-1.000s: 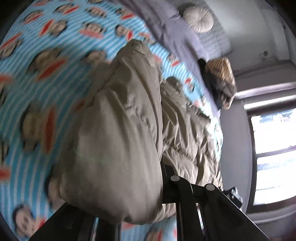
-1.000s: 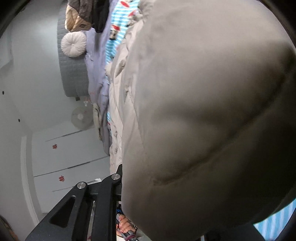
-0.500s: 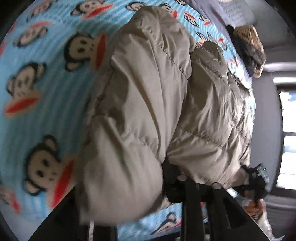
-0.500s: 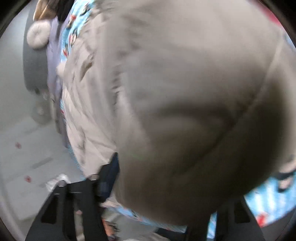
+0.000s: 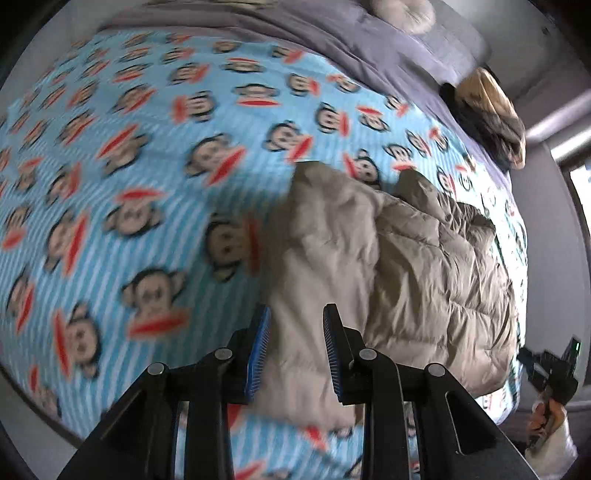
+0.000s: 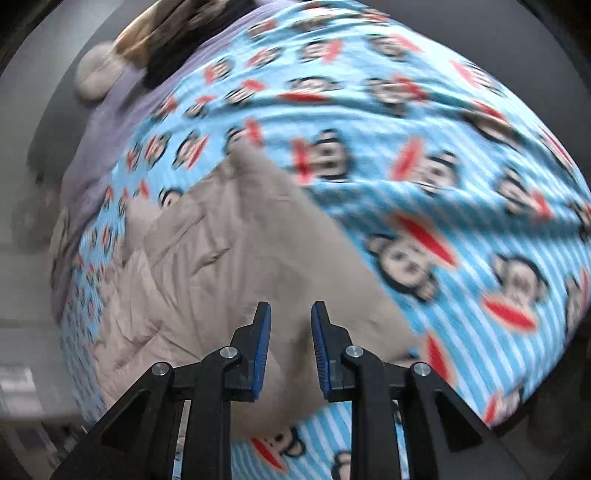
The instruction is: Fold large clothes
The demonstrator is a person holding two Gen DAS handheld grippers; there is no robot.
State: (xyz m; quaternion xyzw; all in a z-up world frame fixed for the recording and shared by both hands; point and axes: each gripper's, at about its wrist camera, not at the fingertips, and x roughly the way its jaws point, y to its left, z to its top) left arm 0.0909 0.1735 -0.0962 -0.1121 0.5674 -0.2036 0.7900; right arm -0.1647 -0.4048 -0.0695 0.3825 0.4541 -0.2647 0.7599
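The beige puffer jacket (image 5: 399,280) lies on the blue monkey-print blanket (image 5: 147,155) that covers the bed, bunched and partly doubled over, its near end just below both tools. A second ago its padding filled both wrist views, pressed close against the fingers; now it rests flat on the blanket and neither tool carries it.

Your left gripper (image 5: 295,350) stands with its jaws apart, nothing between the blue pads, hanging above the jacket's near edge. Your right gripper (image 6: 290,347) is likewise parted and empty; its jaws have just been closing from a wider gape, with no cloth caught between them. Both views are blurred, so finer creases cannot be confirmed.

Judgement: you have released the garment after laying one fold, and both tools are clear of it. The fold looks loose and uneven, with a lobe of fabric standing proud toward the far side. The next grasp probably needs a fresh edge. A grey duvet (image 5: 332,29) and a round cushion (image 5: 402,14) lie well beyond.
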